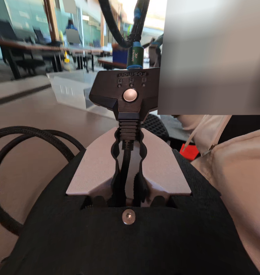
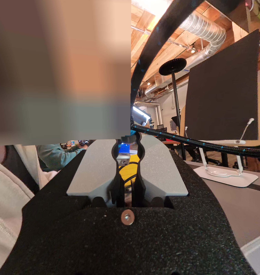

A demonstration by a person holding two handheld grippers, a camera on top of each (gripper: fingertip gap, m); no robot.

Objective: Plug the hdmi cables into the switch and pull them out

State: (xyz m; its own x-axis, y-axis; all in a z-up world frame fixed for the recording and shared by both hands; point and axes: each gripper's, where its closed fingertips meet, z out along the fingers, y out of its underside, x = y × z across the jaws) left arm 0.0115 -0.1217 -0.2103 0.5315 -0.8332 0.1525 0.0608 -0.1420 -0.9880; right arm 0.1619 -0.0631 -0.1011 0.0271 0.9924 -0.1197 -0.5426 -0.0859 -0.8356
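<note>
Left gripper [image 1: 128,132] clamps one switch [image 1: 126,90]; one plug [image 1: 135,57] inserted.

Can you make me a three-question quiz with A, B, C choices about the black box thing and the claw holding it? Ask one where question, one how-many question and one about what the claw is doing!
1. Where is the green-and-blue metal cable plug?
A. Lying on the table
B. Stuck into the far edge of the flat black plastic switch box
C. Between the claw's fingers

2. How many little round light dots sit in a row near the round silver push button?
A. One
B. Five
C. Three

3. What is the left claw doing?
A. Shut on the ribbed black rubber tail of the switch box
B. Wide open and empty
C. Pressing the button

Answers:
1 B, the plug stands in the box's far edge.
2 C, three dots show in the row.
3 A, both fingers close around the ribbed tail.
</note>
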